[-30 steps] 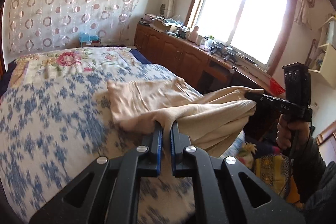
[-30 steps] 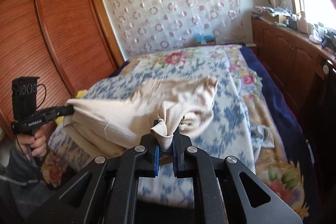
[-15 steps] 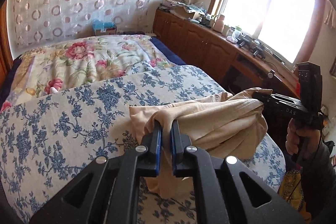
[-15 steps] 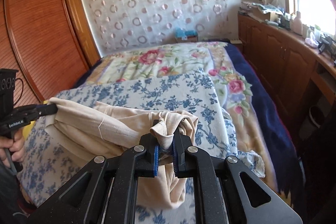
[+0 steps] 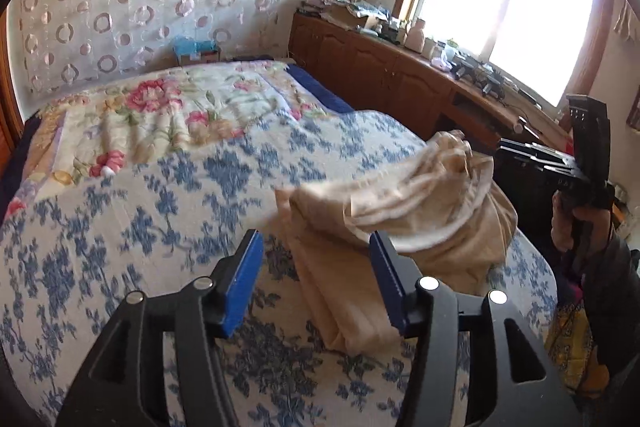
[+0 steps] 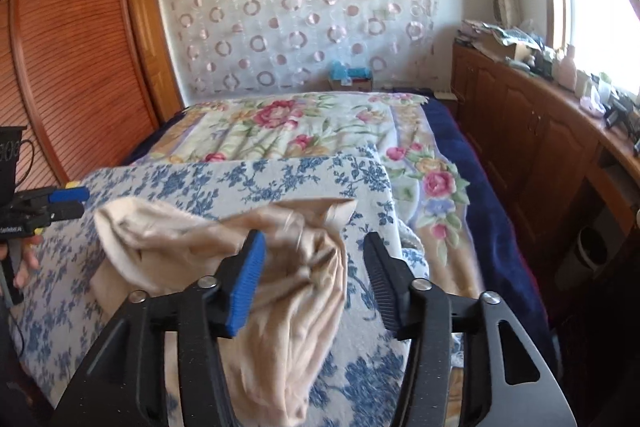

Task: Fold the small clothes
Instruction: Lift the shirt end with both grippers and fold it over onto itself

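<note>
While it lies bunched on the blue-flowered spread near the foot of the bed, the beige garment (image 5: 420,223) is loose, not gripped by either tool. Folded layers stack up in a crumpled heap; a long strip trails toward the left wrist camera. Top edge looks blurred in both views, so the exact fold shape is unclear.

Left gripper (image 5: 316,281): jaws have just been opening, now stand wide apart. The trailing strip of cloth lies on the bed between them, and a blurred fold comes right up to the right-hand blue pad (image 5: 386,283); whether it touches I cannot tell. Left-hand pad is clear of the fabric.

Right gripper (image 6: 312,281): jaws have just been opening too, now spread wide. Garment (image 6: 280,283) lies between and under them; a fold sits close by the blue left-hand pad (image 6: 248,281), contact unclear. No squeeze on the cloth.

Each tool shows in the other's view: the right one at the far side of the heap, held by a hand (image 5: 576,227); the left one at the frame edge, tips just beside the cloth's far end.

Around: blue floral spread (image 5: 120,227) over a rose-patterned quilt (image 6: 280,131), circle-print curtain (image 6: 300,19) behind the bed, wooden cabinet (image 6: 532,147) with clutter under the window, louvred wardrobe (image 6: 72,47).
</note>
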The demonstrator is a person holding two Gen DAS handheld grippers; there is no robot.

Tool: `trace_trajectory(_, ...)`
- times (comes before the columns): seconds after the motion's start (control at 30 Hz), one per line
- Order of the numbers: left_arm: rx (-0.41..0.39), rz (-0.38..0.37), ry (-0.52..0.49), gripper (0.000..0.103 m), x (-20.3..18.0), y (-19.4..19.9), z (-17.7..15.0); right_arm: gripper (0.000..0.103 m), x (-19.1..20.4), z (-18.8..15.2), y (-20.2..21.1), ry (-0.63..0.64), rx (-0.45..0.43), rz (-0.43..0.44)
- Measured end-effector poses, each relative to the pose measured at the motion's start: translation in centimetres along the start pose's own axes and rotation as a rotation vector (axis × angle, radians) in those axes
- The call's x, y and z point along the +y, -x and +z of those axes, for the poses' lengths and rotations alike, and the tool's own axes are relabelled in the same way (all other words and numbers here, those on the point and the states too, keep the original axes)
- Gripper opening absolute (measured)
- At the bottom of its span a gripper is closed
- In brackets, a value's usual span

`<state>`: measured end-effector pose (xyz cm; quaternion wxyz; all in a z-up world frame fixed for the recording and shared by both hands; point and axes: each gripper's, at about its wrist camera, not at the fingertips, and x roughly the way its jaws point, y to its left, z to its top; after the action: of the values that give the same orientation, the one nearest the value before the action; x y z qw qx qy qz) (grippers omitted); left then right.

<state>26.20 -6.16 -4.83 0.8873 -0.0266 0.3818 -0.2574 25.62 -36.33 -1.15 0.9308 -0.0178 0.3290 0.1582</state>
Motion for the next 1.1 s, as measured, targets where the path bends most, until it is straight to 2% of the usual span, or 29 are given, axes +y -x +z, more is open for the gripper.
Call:
trace_trajectory(0.2,0.103,-0.013,-0.039,0.054,-0.5,-2.4,-1.3,0.055,-0.1,-1.7,-1.2,0.065,0.072,0.037)
trace_trajectory(0.4,0.145,-0.028,-0.086,0.054,-2.1,-5.4,-0.1,0.052,-0.2,-1.0,-4.3,0.055,0.113,0.112)
trace_trajectory(0.43,0.147,-0.02,-0.094,0.054,-2.3,-5.9,0.5,0.037,-0.4,-0.6,-4.8,0.051,0.114,0.123)
trace_trajectory(0.47,0.149,-0.013,-0.094,0.054,-2.3,-6.3,0.8,0.014,-0.6,-0.3,-5.2,0.047,0.117,0.133)
trace_trajectory(0.5,0.148,-0.011,-0.09,0.054,-2.2,-6.5,1.1,0.006,-0.9,0.1,-5.5,0.045,0.113,0.14)
trace_trajectory(0.57,0.135,0.019,-0.079,0.054,-1.9,-7.0,1.9,0.001,-1.1,0.5,-5.0,0.044,0.044,0.099)
trace_trajectory(0.6,0.124,0.028,-0.076,0.054,-1.8,-7.1,2.2,0.0,-1.2,1.0,-4.7,0.034,0.019,0.098)
trace_trajectory(0.7,0.084,0.049,-0.04,0.054,-0.9,-7.2,3.2,0.0,-1.5,2.2,-4.3,0.024,-0.039,-0.017)
trace_trajectory(0.83,0.075,0.077,-0.013,0.054,0.2,-7.3,3.7,0.0,-3.3,2.6,-6.6,-0.029,0.033,-0.165)
trace_trajectory(0.93,0.078,0.081,-0.003,0.054,0.6,-7.0,3.3,0.0,-3.5,2.3,-7.2,-0.035,0.07,-0.175)
trace_trajectory(1.0,0.078,0.084,0.005,0.054,0.7,-6.8,3.1,0.004,-3.7,2.0,-7.2,-0.04,0.086,-0.156)
trace_trajectory(1.07,0.082,0.079,0.016,0.054,0.7,-6.7,2.8,0.018,-3.6,1.7,-6.8,-0.042,0.092,-0.181)
trace_trajectory(1.1,0.083,0.074,0.018,0.054,0.6,-6.5,2.5,0.022,-3.4,1.5,-6.0,-0.045,0.083,-0.168)
